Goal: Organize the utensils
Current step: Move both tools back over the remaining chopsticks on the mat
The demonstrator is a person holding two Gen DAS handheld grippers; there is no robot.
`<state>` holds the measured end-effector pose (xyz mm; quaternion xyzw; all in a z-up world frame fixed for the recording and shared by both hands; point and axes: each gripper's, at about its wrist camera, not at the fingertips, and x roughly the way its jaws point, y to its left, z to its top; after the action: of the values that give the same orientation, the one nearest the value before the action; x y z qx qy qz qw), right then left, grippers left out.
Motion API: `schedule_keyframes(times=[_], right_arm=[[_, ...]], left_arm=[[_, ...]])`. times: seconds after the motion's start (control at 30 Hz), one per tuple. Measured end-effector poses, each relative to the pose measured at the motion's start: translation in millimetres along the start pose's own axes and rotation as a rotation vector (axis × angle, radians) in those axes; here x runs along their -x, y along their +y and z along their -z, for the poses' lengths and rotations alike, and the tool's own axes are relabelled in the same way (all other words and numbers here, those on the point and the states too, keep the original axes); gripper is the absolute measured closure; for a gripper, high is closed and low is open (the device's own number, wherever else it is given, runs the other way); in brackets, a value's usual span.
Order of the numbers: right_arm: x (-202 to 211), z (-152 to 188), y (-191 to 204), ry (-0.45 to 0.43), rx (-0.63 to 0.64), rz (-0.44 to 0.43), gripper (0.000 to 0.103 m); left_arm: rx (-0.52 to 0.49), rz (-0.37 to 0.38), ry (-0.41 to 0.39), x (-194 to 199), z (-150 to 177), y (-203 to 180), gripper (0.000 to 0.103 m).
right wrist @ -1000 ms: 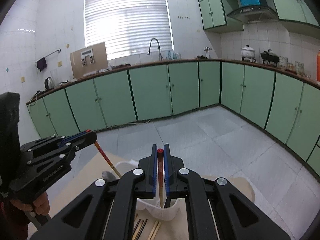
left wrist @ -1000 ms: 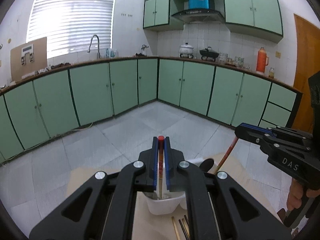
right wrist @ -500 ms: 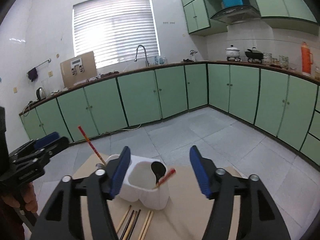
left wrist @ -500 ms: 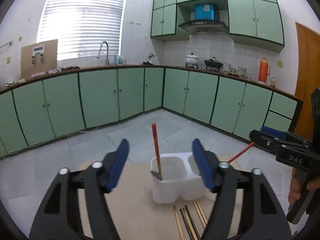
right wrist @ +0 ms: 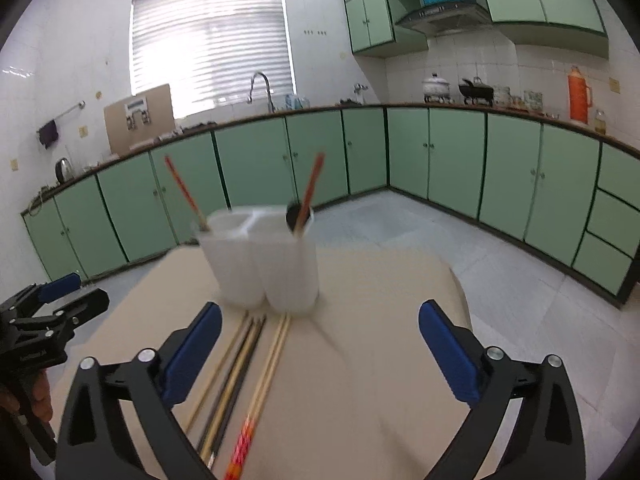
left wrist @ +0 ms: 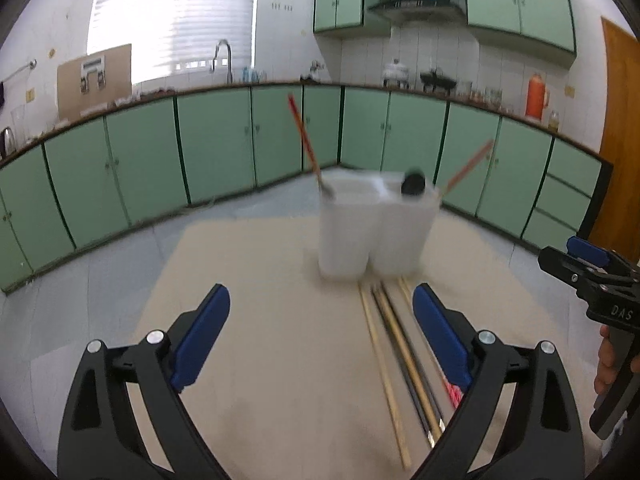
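A white two-compartment holder (left wrist: 374, 228) (right wrist: 260, 260) stands on a beige table (left wrist: 260, 360) (right wrist: 380, 340). A red-handled spoon (left wrist: 304, 140) (right wrist: 184, 192) leans in its left compartment and another red-handled spoon (left wrist: 466, 168) (right wrist: 310, 188) in its right one. Several chopsticks (left wrist: 396, 352) (right wrist: 240, 368) lie on the table in front of the holder. My left gripper (left wrist: 320, 336) is open and empty, low over the table. My right gripper (right wrist: 320, 344) is open and empty, also in front of the holder, and shows in the left wrist view (left wrist: 592, 280).
The table stands in a kitchen with green cabinets (left wrist: 216, 148) (right wrist: 440, 156) along the walls and a tiled floor (right wrist: 460, 240) around it. The table's far edge is just behind the holder.
Both grippers let go of their spoons, which now stand in the holder. Both grippers opened, pulled back and dropped low over the table.
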<state>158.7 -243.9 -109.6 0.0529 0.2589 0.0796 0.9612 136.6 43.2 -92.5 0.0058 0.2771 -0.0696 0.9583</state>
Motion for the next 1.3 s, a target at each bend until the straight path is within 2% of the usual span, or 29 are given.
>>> schedule_keyframes(times=[0.2,0.43,0.6,0.83,0.93,1.1,1.3], right_arm=[[-3,50,3,0.109,-0.032,-0.006,0.006],[3,82,6,0.173,-0.056,-0.024,0.007],[9,95,5,0.196,-0.064,-0.028,0.014],[15,99,2,0.213,-0.089,-0.041,0.030],[15,99,4,0.216,-0.087,-0.050,0.034],[15,101,8,0.222,-0.083,-0.062,0.036],[14,104,15,0.227,-0.069,-0.080,0.042]], left_arm=[[-0.033,0.012,0.102,-6,39,-7,0.013],[-0.073,0.015,0.188,-14,71,-20,0.013],[-0.094,0.015,0.218,-14,84,-24,0.013],[-0.105,0.020,0.273,-20,100,-33,0.014],[-0.101,0.032,0.301,-24,106,-39,0.024],[-0.084,0.050,0.321,-27,113,-41,0.035],[-0.076,0.053,0.310,-25,112,-42,0.064]])
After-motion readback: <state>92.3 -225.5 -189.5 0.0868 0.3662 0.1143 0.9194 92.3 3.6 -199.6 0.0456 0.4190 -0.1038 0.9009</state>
